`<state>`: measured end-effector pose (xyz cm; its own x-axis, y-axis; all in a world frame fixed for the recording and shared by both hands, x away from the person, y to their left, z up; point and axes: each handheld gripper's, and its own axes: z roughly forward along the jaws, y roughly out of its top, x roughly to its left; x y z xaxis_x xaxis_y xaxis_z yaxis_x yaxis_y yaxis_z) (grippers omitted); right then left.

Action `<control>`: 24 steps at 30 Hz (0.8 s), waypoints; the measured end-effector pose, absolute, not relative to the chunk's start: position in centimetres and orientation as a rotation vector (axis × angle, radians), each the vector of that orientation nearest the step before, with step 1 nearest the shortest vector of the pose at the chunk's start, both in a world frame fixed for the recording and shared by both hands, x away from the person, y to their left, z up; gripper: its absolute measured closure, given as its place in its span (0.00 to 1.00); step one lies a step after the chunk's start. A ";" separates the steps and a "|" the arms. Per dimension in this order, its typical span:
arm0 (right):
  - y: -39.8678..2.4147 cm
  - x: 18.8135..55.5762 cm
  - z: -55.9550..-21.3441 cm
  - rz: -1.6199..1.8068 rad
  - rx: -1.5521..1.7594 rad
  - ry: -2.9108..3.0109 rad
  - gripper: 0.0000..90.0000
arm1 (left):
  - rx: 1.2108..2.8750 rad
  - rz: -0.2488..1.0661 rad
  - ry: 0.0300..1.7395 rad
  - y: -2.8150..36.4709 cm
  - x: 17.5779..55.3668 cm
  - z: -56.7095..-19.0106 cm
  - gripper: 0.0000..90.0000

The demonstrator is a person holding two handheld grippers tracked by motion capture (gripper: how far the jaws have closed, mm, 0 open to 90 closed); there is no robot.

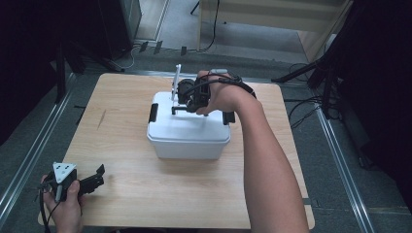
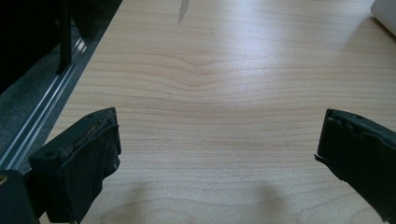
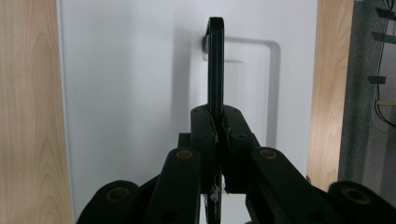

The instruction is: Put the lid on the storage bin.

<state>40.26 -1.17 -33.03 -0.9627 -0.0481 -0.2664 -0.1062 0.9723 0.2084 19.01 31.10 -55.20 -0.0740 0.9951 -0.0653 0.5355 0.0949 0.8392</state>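
**Right gripper clamped on box handle, left gripper idle**

White plastic box (image 1: pixel 188 131) sits near the middle of the wooden table (image 1: pixel 131 194), lid on, black latches at its left (image 1: pixel 153 112) and right (image 1: pixel 228 117) ends. Right gripper (image 1: pixel 187 104) is over the lid's far half, the person's right hand (image 1: pixel 218 94) wrapped around it, forearm coming in from the bottom right. In the right gripper view the jaws are clenched on the black handle (image 3: pixel 215 65), which stands upright on edge above the white lid (image 3: pixel 130 93); the pads pinch its near end, and its far end meets the lid at a small hinge. A rectangular recess in the lid lies just beside the handle.

Left gripper (image 1: pixel 94 180) rests at the near left corner of the table, held in the left hand (image 1: pixel 63 199), grey three-cornered plate on top, well apart from the box. In the left gripper view its jaws stand wide apart, released, bare tabletop (image 2: pixel 219 93) between them; a corner of the box (image 2: pixel 385 14) shows at the top right edge.
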 end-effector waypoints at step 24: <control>-1.4 40.3 -34.3 0.352 -0.089 2.868 0.89 | 1.510 0.861 1.700 31.2 19.1 -55.2 0.00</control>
<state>40.29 -1.41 -34.34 -0.9668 -0.0302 -0.2536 -0.0905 0.9690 0.2298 19.06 31.15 -55.21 -0.0802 0.9943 -0.0695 0.5327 0.1017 0.8402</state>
